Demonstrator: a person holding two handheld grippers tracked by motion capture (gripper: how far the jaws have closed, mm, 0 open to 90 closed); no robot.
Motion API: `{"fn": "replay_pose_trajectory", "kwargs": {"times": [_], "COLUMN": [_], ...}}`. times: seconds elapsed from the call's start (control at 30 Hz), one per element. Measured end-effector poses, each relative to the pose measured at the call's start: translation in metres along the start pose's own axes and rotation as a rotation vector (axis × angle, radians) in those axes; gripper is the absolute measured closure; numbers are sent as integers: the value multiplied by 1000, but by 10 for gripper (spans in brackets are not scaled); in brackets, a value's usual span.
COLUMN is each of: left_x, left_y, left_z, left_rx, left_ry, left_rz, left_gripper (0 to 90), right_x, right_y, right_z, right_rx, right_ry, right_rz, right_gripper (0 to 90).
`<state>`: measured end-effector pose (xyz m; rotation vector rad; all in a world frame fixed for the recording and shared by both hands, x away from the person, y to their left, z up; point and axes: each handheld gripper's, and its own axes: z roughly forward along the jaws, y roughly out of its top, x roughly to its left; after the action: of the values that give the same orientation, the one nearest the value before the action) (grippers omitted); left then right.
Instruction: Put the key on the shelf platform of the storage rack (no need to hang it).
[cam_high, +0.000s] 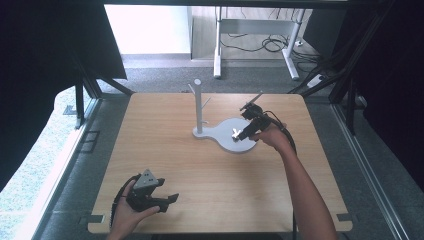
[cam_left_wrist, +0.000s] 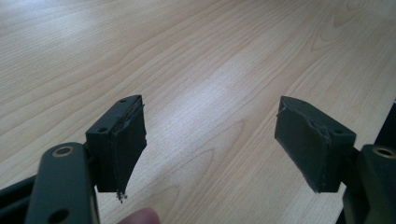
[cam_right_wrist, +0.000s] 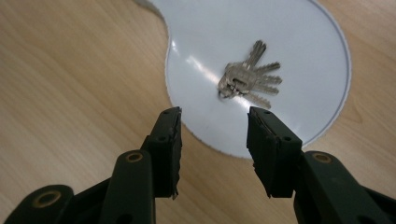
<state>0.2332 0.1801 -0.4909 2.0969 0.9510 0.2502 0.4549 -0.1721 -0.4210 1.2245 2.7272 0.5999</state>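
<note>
High view: the right gripper sits right of the middle, over the round white tray with the keys under its tips, while the left gripper waits at the lower left. Left gripper view: its jaws are wide apart over the bare wooden table. Right gripper view: the keys lie fanned out on the tray, just above the parted, empty jaws.

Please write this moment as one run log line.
right gripper: open, above keys | keys: lying on white stand base | left gripper: open, nothing between jaws
</note>
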Motion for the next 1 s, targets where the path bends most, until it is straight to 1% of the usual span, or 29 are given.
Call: {"fn": "replay_pose_trajectory", "kwargs": {"times": [0.03, 0.07, 0.3, 0.33, 0.37, 0.4, 0.43, 0.47, 0.5, 0.53, 0.57, 0.6, 0.63, 0.67, 0.7, 0.73, 0.77, 0.83, 0.87, 1.0], "left_x": [0, 0, -1, -1, -1, -1, -1, -1, -1, -1, -1, -1, -1, -1, -1, -1, -2, -2, -3, -4], "left_y": [0, 0, 1, 1, 0, 0, 0, 0, 0, 0, 0, 0, 0, 0, 0, 0, 1, 1, 1, 1], "left_z": [0, 0, 0, 0, 1, 1, 1, 1, 1, 1, 1, 1, 1, 1, 0, 0, 1, 1, 2, 4], "left_rx": [0, -3, -1, -1, 1, 1, 2, 3, 3, 3, 3, 3, 0, 0, 4, 4, 5, 13, 17, 25], "left_ry": [0, 0, 3, 3, 4, 4, 4, 5, 6, 6, 6, 6, 7, 7, 8, 8, 8, 6, 2, 0], "left_rz": [0, -2, 1, 1, 0, 0, -1, -2, -2, -2, -2, -2, -1, -1, -1, -1, 1, 5, 7, 10], "left_gripper": [250, 250, 250, 250, 250, 250, 250, 250, 250, 250, 250, 250, 250, 250, 250, 250, 250, 250, 249, 248], "right_x": [1, 5, 9, 9, 10, 10, 10, 11, 11, 12, 12, 12, 13, 13, 15, 15, 16, 19, 21, 24], "right_y": [-3, -13, -43, -43, -52, -57, -57, -61, -66, -75, -75, -80, -93, -93, -106, -106, -111, -132, -138, -160], "right_z": [-1, -3, -4, -4, -4, -4, -4, -4, -4, -4, -4, -4, -4, -4, -3, -3, -3, 0, 2, 11], "right_rx": [0, -3, -14, -14, -16, -20, -20, -20, -23, -32, -32, -42, -69, -69, -85, -85, -91, -117, -125, -134], "right_ry": [2, 8, 30, 30, 35, 40, 40, 40, 39, 34, 34, 33, 35, 35, 41, 41, 44, 61, 64, 63], "right_rz": [-7, -15, -35, -35, -39, -42, -42, -43, -34, -27, -27, -24, -21, -21, -19, -19, -20, -19, -18, -18], "right_gripper": [550, 546, 542, 542, 542, 540, 540, 539, 539, 539, 539, 540, 538, 538, 532, 532, 532, 526, 524, 521]}}
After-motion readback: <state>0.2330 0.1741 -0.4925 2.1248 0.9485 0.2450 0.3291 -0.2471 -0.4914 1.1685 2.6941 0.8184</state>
